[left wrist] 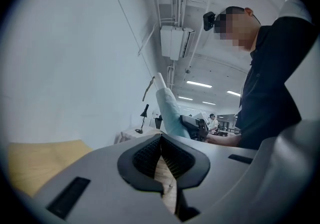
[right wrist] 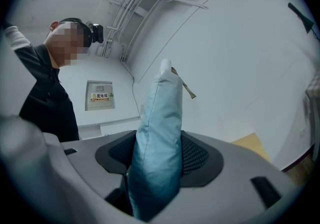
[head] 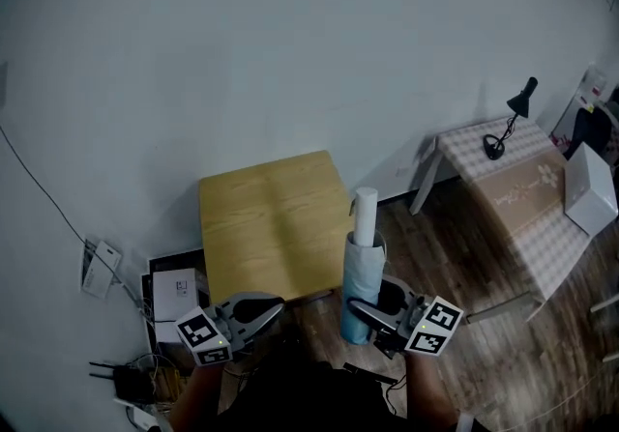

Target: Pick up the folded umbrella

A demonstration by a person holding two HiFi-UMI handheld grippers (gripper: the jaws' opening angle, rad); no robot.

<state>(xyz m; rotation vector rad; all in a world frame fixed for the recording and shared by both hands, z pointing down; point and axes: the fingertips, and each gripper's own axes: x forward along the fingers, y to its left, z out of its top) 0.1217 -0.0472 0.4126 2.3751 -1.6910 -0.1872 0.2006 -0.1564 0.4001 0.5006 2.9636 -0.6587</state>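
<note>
The folded umbrella (head: 360, 285), in a light blue sleeve with a white handle (head: 365, 217) on top, stands upright in my right gripper (head: 362, 310), off the yellow wooden table (head: 276, 217) and beside its near right corner. In the right gripper view the blue sleeve (right wrist: 157, 138) fills the gap between the dark pads, which press on both its sides. My left gripper (head: 274, 305) hovers at the table's near edge, left of the umbrella, with its jaws together and nothing in them (left wrist: 161, 150). The left gripper view also catches the umbrella (left wrist: 170, 110), tilted, in the other gripper.
A checkered table (head: 542, 227) at the right carries a black desk lamp (head: 510, 121) and a white box (head: 590, 190). Boxes and cables (head: 169, 300) lie on the floor left of the yellow table. A white wall runs behind; the floor is dark wood.
</note>
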